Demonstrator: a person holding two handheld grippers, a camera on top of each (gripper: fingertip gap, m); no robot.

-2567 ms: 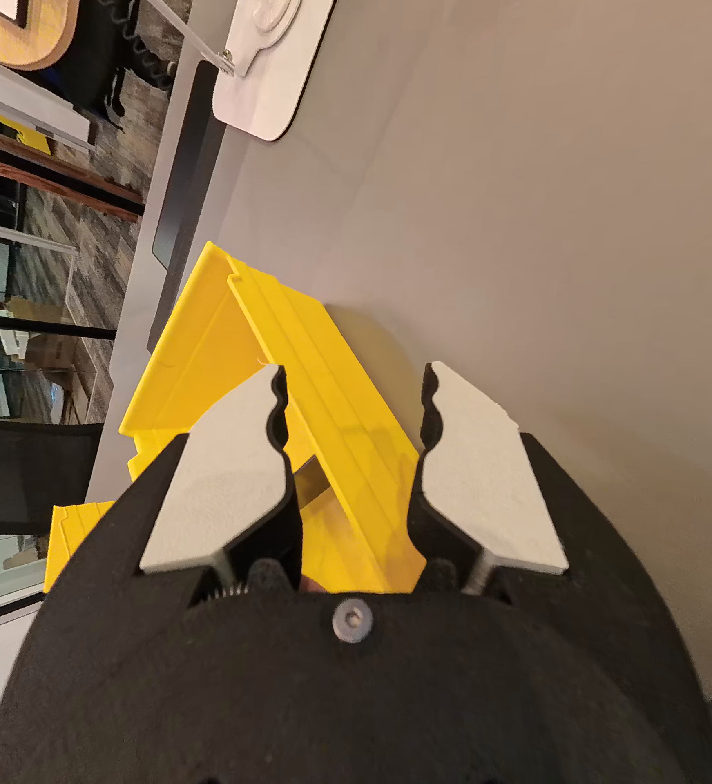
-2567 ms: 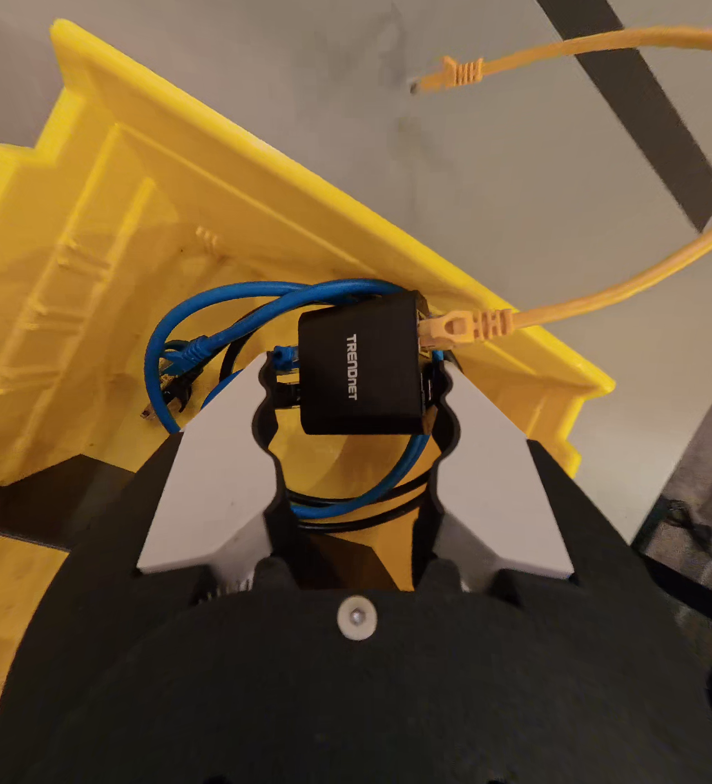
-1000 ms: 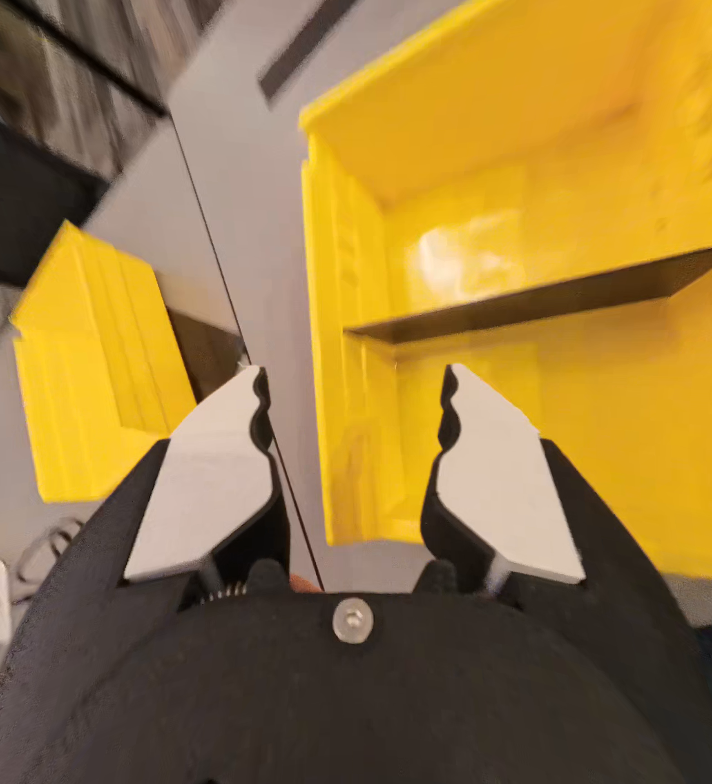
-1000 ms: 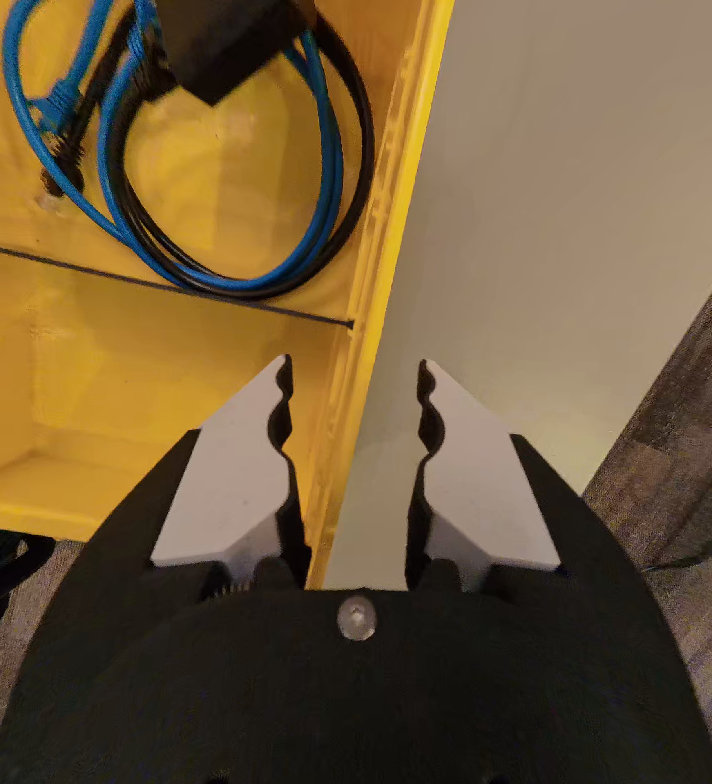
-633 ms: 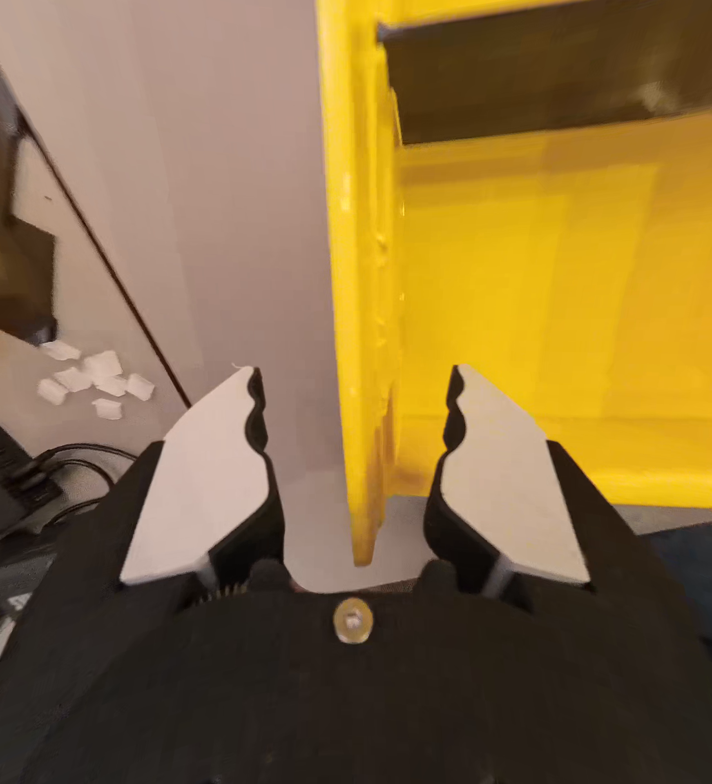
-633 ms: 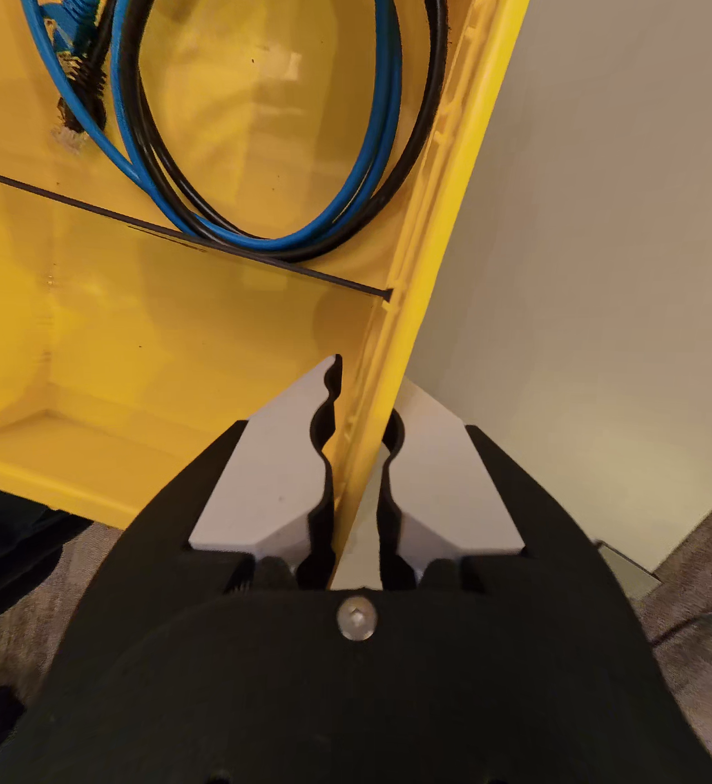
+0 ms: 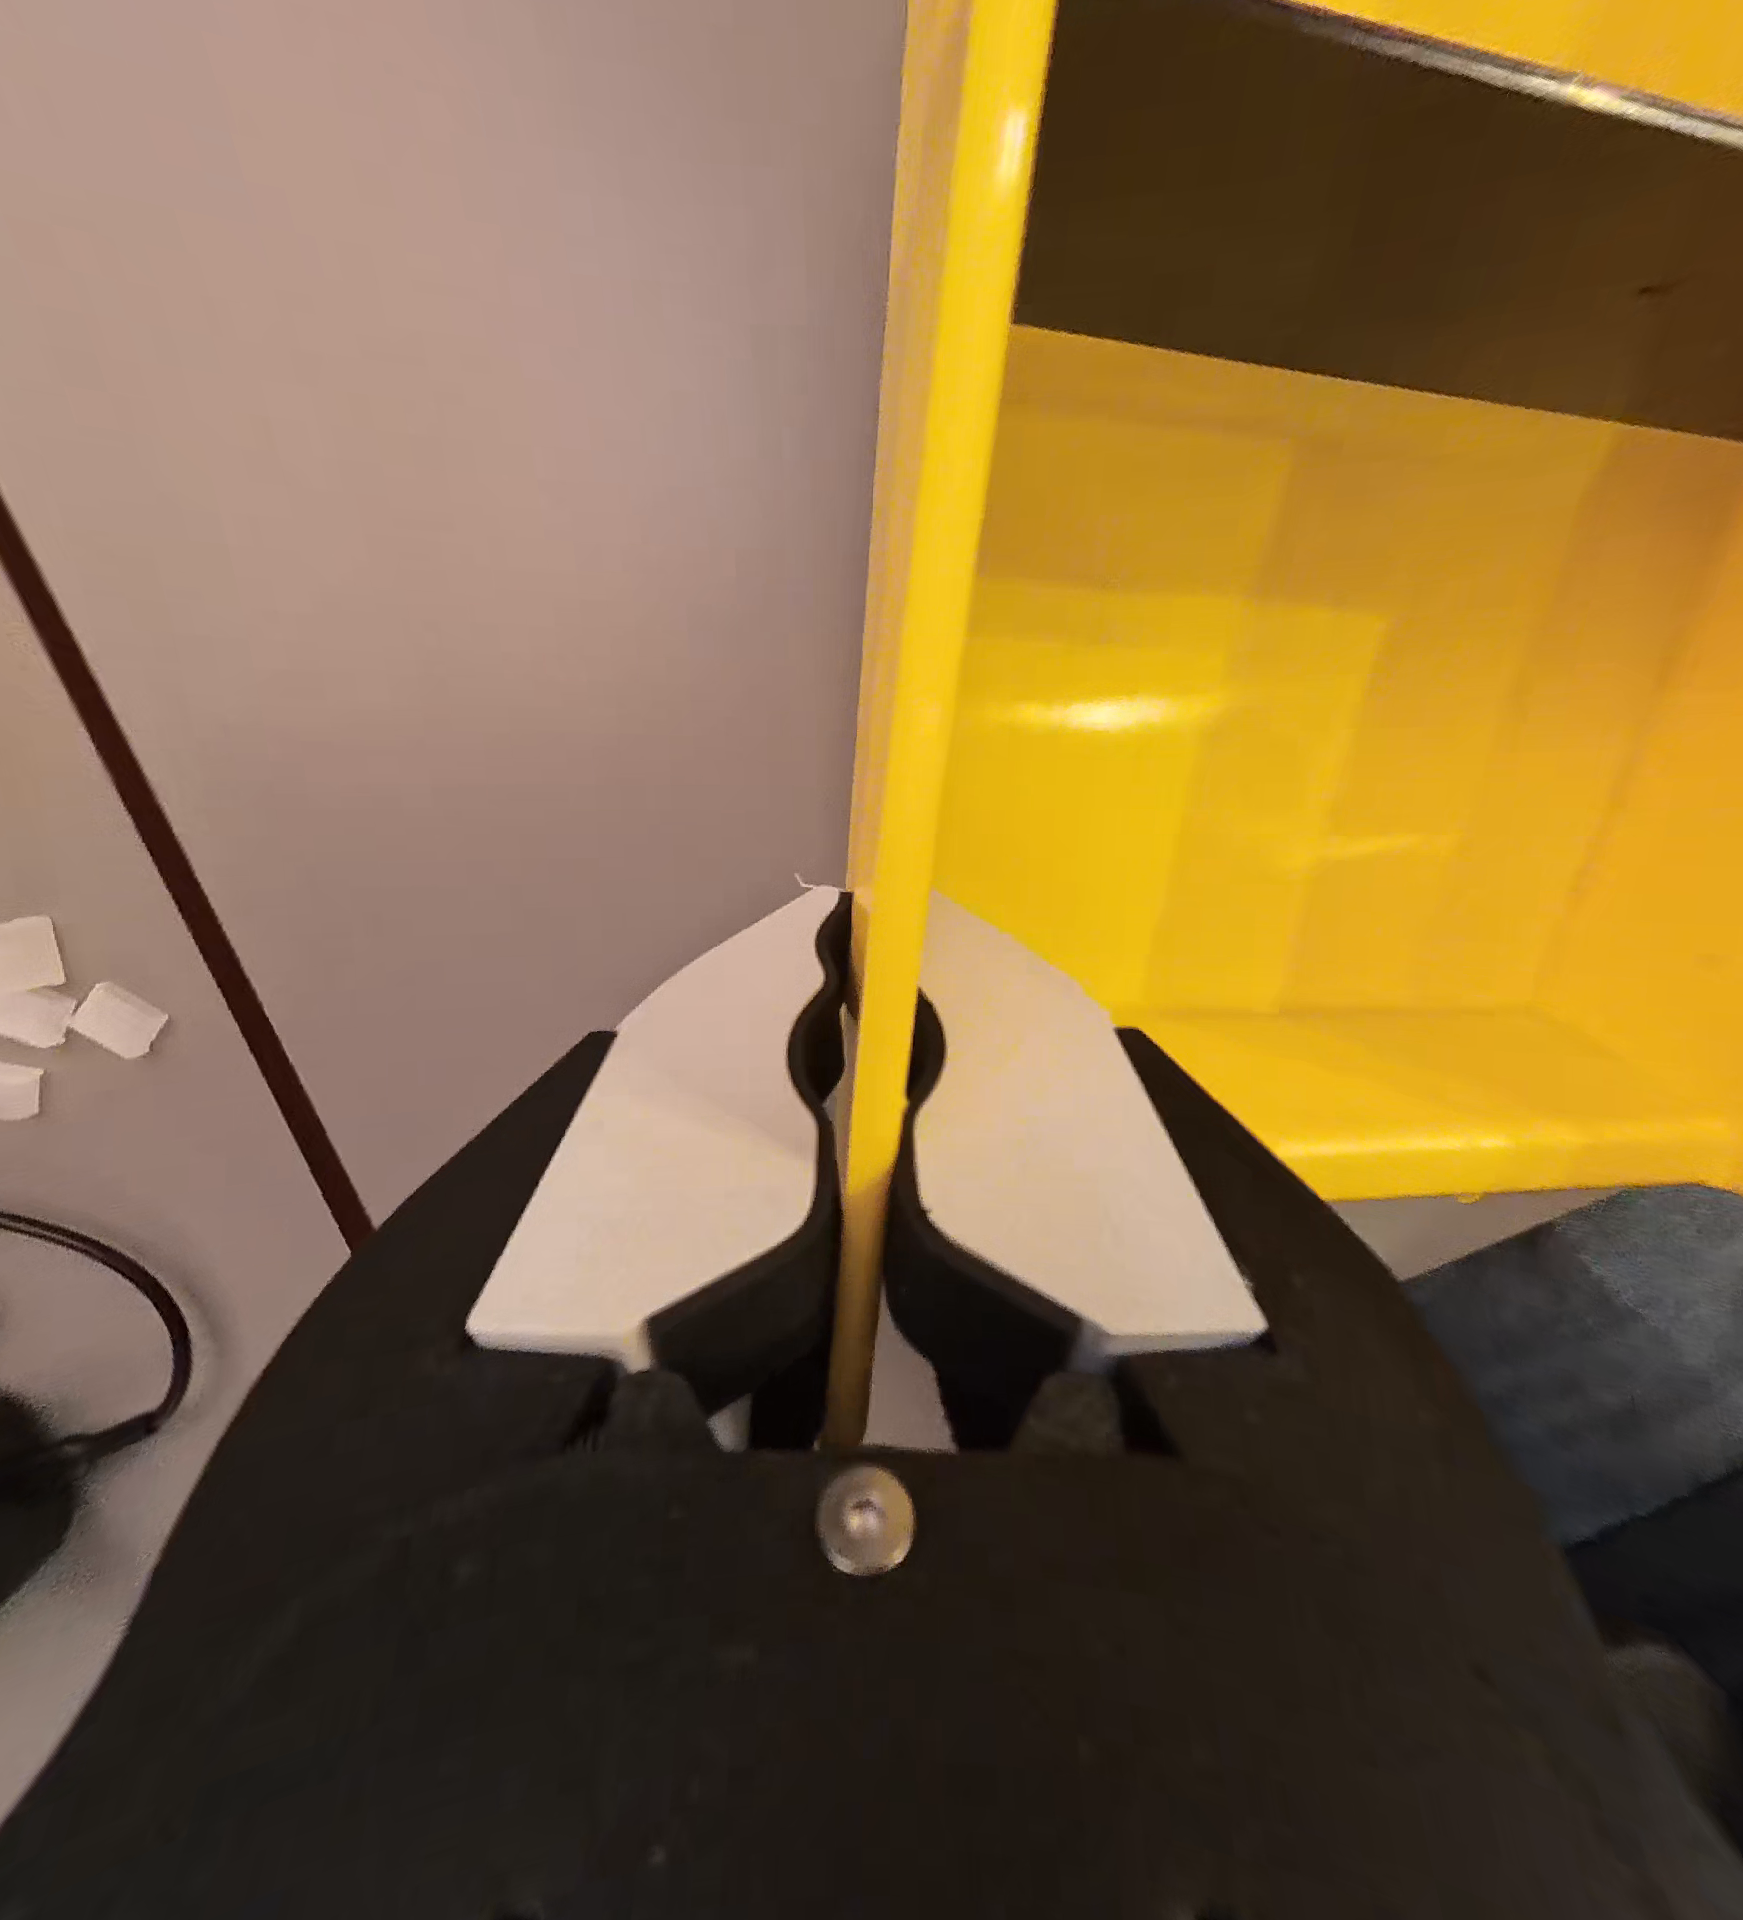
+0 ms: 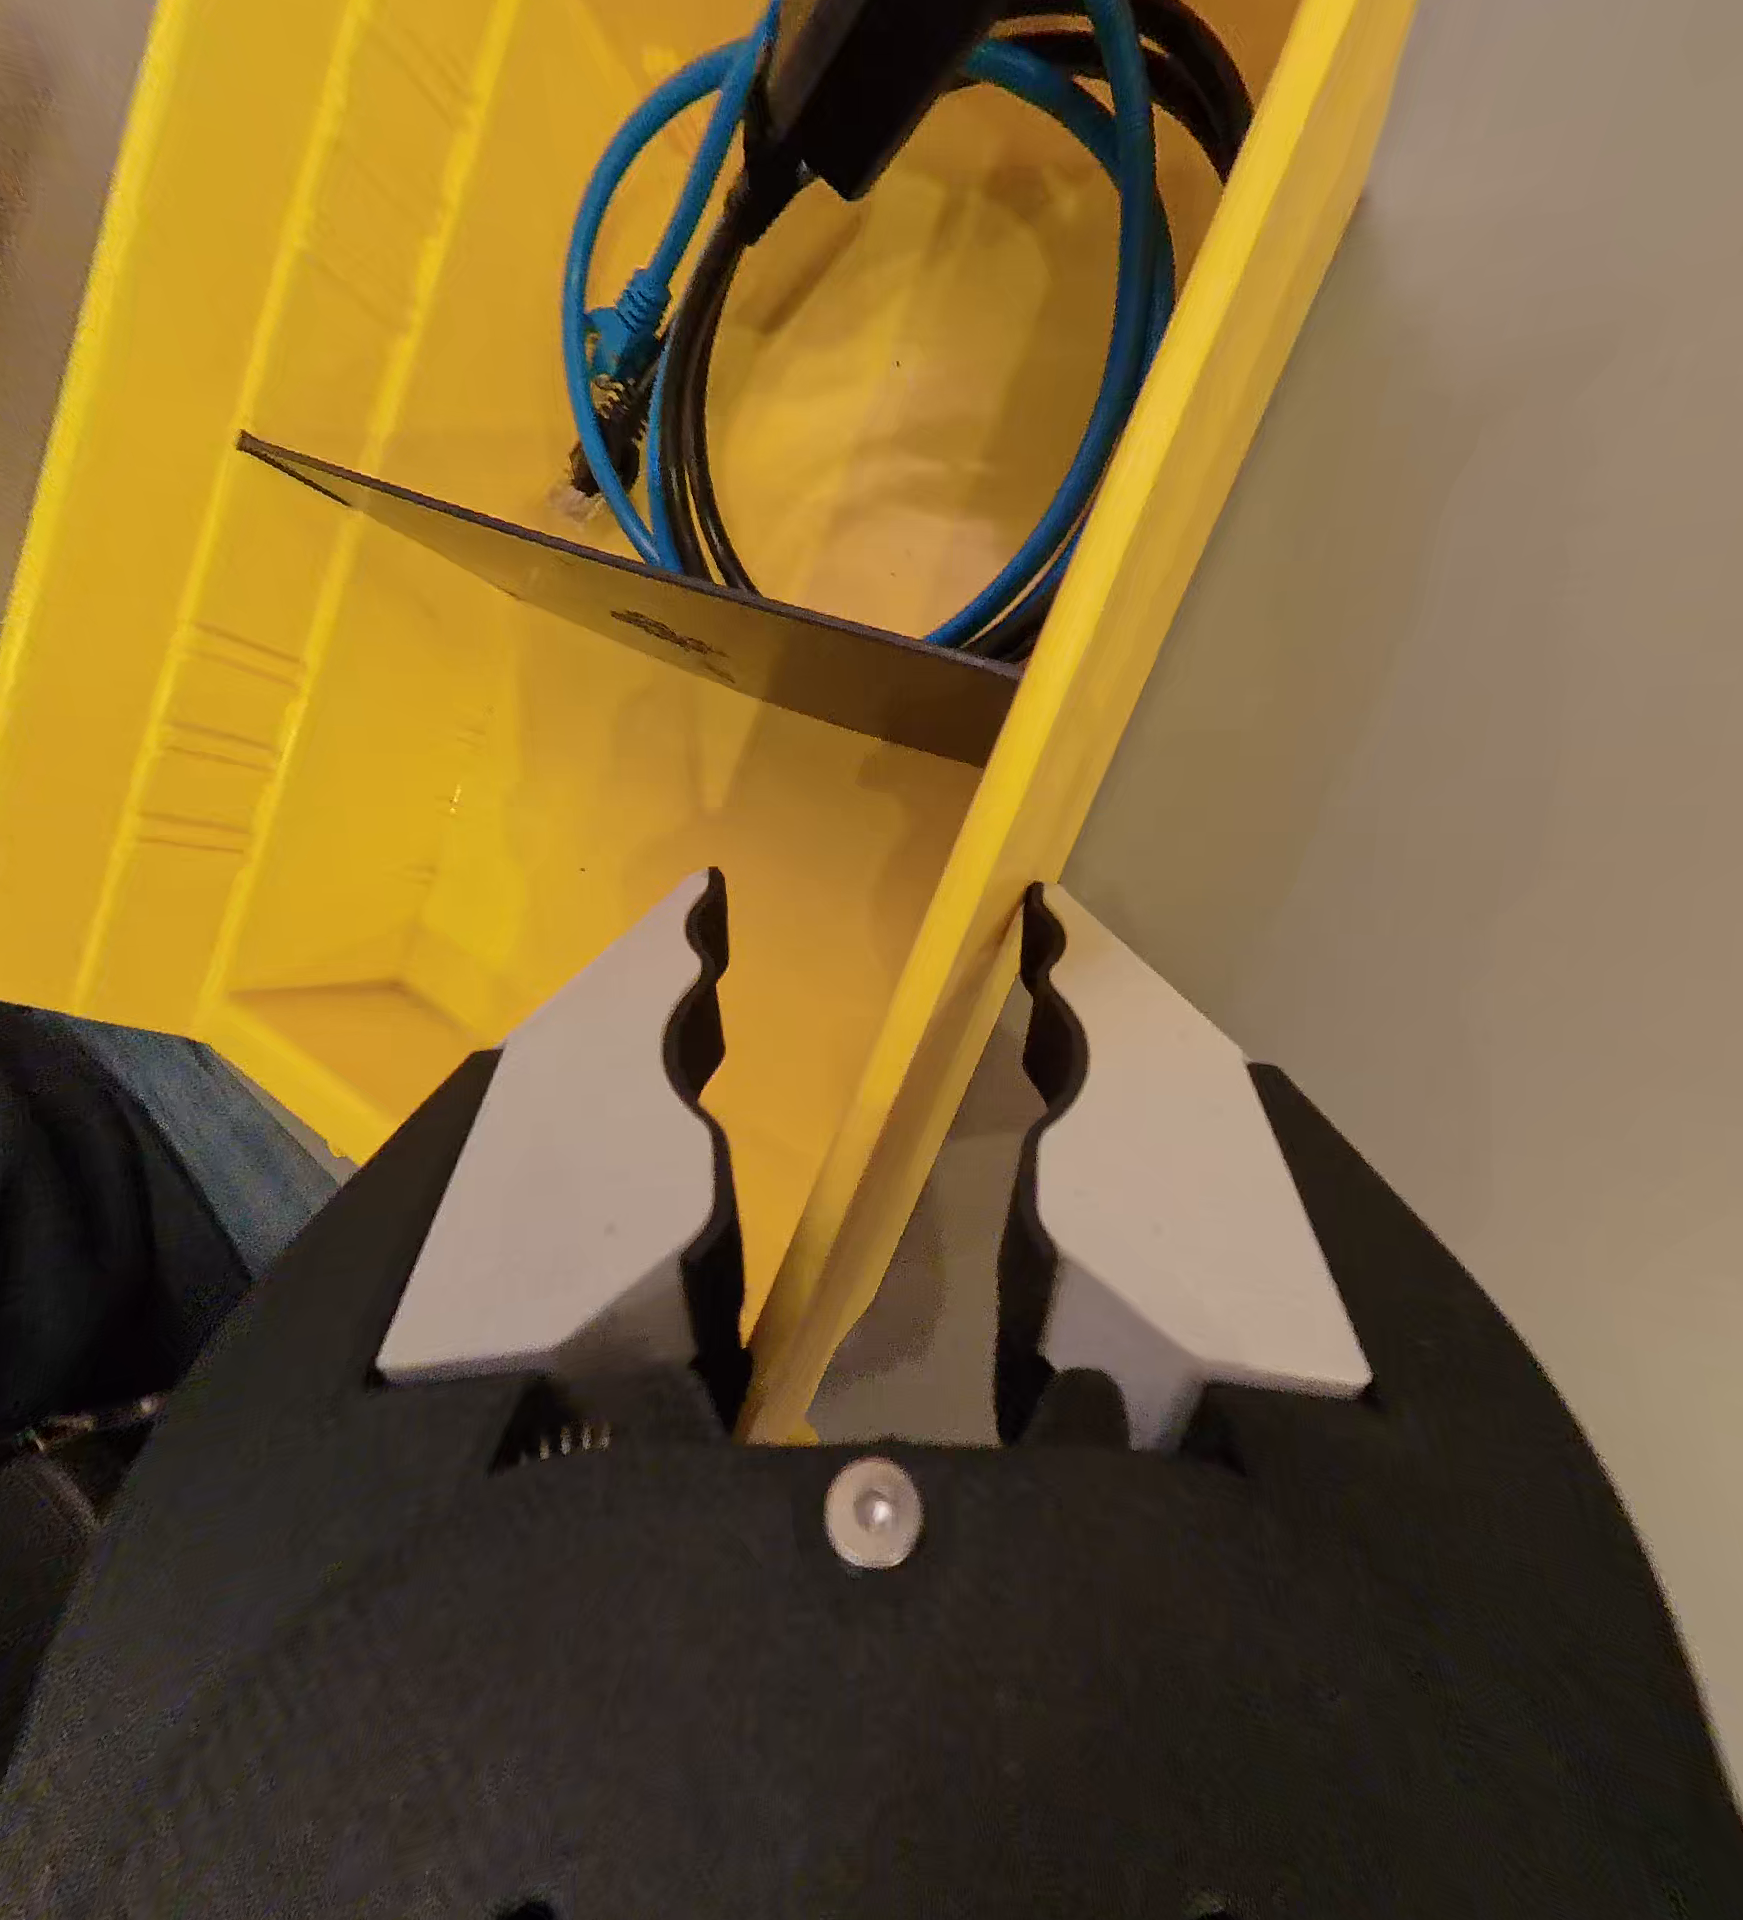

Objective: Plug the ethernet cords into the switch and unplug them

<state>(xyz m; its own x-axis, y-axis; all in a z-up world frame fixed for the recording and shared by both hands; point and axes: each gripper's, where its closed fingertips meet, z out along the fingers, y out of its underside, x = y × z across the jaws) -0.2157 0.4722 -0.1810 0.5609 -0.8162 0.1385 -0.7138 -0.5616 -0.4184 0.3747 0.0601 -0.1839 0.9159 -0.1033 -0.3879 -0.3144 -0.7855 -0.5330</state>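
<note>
yellow bin (image 8: 254,582), both side walls straddled by grippers.
left gripper (image 7: 872,997) was clamped on the bin's left wall; right gripper (image 8: 872,935) had jaws apart astride the right wall. black switch (image 8: 846,94) lay on coiled blue cord (image 8: 1137,312) and black cord (image 8: 685,395) beyond the black divider (image 8: 742,655). cords looked limp and light, plugs stiff; best gripped at the plug boot.

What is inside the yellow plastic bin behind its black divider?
Behind the black divider in the yellow plastic bin lie coiled blue cords, black cords and a black box, cut off by the frame; its ports are unseen.
</note>
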